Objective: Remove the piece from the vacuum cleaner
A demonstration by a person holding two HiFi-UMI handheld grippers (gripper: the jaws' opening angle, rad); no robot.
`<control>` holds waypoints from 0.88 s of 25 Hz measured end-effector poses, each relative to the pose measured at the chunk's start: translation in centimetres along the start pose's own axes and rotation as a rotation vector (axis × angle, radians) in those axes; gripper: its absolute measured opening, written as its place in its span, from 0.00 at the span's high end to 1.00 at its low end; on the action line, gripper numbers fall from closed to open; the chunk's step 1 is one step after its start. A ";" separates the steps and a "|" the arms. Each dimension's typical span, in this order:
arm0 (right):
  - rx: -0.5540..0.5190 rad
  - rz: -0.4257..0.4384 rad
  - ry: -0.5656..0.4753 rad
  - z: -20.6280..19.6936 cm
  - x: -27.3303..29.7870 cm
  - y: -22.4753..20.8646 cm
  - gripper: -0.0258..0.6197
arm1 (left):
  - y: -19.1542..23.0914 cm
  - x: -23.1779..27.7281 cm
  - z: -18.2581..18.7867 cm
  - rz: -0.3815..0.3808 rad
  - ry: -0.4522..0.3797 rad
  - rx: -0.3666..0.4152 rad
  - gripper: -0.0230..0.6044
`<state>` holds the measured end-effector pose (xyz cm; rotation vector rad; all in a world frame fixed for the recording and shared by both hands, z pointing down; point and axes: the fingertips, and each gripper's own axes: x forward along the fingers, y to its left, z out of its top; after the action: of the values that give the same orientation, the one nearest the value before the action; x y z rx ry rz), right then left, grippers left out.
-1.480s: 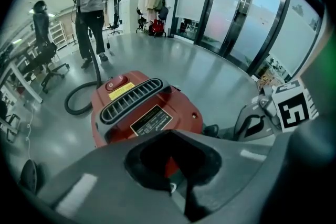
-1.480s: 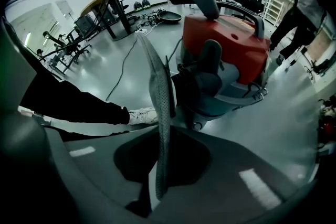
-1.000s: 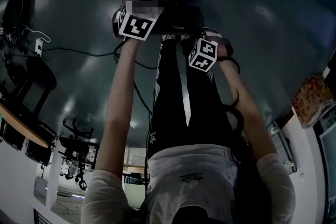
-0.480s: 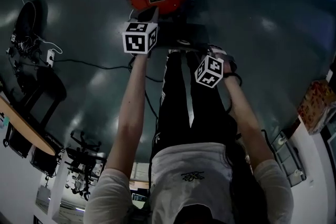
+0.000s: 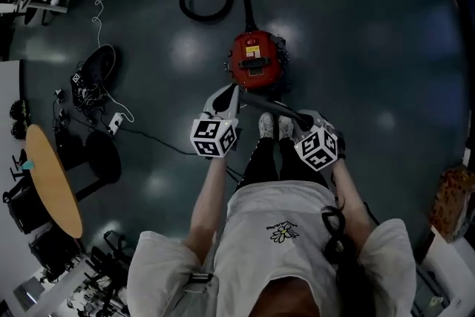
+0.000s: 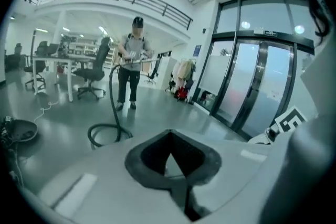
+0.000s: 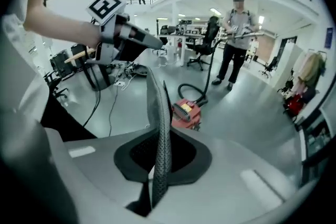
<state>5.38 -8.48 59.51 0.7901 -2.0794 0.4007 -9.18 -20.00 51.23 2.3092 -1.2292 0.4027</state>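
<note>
The red vacuum cleaner [image 5: 253,63] stands on the dark floor ahead of my feet, its black hose [image 5: 211,0] looped behind it. It also shows in the right gripper view as the vacuum cleaner [image 7: 184,112]. My right gripper [image 7: 157,168] is shut on a thin, dark mesh piece [image 7: 157,123] that stands edge-on and rises out of its jaws. From above, the right gripper [image 5: 288,115] holds this piece [image 5: 261,99] clear of the vacuum. My left gripper [image 5: 225,96] is beside the piece. The left gripper [image 6: 173,165] is shut with nothing between its fingers.
Another person [image 7: 237,29] stands beyond the vacuum and holds the hose's wand. An orange round table [image 5: 52,178], loose cables [image 5: 96,78] and office chairs [image 6: 92,73] are off to the left. Glass doors [image 6: 252,86] are at the right.
I have straightened up, so the head view now looks straight down. Both grippers and the dark piece have risen away from the vacuum, which sits farther off.
</note>
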 end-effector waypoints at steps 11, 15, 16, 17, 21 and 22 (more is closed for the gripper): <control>0.020 -0.207 -0.569 20.1 -16.5 -8.9 0.91 | -4.3 -10.8 20.5 0.066 -0.594 0.159 0.96; 0.124 -0.237 -0.742 24.6 -20.9 -11.3 0.91 | -5.2 -13.9 24.4 0.116 -0.727 0.223 0.96; 0.147 -0.245 -0.774 25.5 -21.9 -11.7 0.91 | -5.0 -14.6 25.1 0.130 -0.753 0.229 0.96; 0.162 -0.256 -0.798 26.2 -22.6 -12.1 0.91 | -4.6 -15.1 25.5 0.145 -0.772 0.230 0.96; 0.161 -0.295 -0.839 27.6 -23.9 -12.9 0.91 | -2.8 -15.6 25.7 0.185 -0.778 0.225 0.96; 0.154 -0.303 -0.843 27.7 -24.1 -12.9 0.91 | -2.6 -15.6 25.7 0.187 -0.778 0.227 0.96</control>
<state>7.57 -23.59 23.73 1.5359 -2.6380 0.0447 -14.86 -22.04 21.62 2.6527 -1.8368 -0.3668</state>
